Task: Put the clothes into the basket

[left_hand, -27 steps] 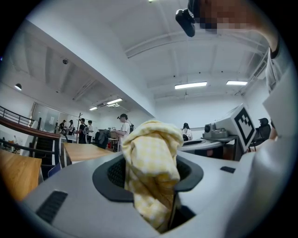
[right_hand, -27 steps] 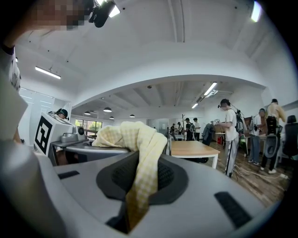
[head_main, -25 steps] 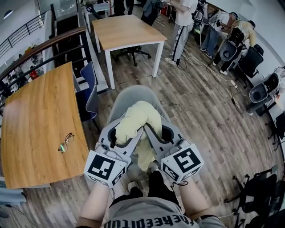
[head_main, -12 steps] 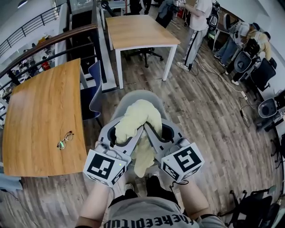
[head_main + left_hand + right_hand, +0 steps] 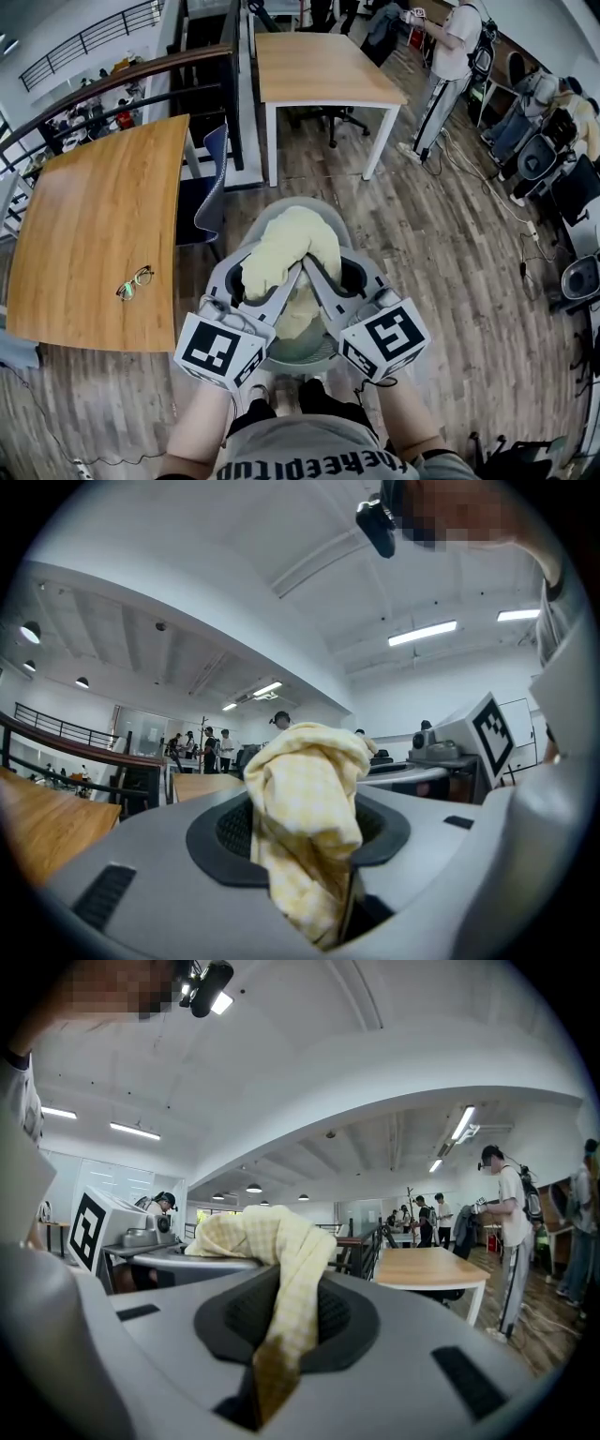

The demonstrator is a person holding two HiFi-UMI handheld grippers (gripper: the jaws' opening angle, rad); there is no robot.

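Covering the basket's (image 5: 265, 212) middle, yellow cloth (image 5: 286, 242) spans left tool (image 5: 279, 283) and right tool (image 5: 321, 279).

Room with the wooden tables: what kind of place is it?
Probably an open-plan office or lab: it has big wooden tables, office chairs along the right side, and a person standing among equipment.

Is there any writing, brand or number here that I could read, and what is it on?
Nothing can be quoted for sure.
On the shirt: a row of capital letters, upside down and cut by the picture's edge, too unclear to read.
On the left cube and the right cube: black-and-white square patterns, no letters.
On the cloth and the basket: no print seen.
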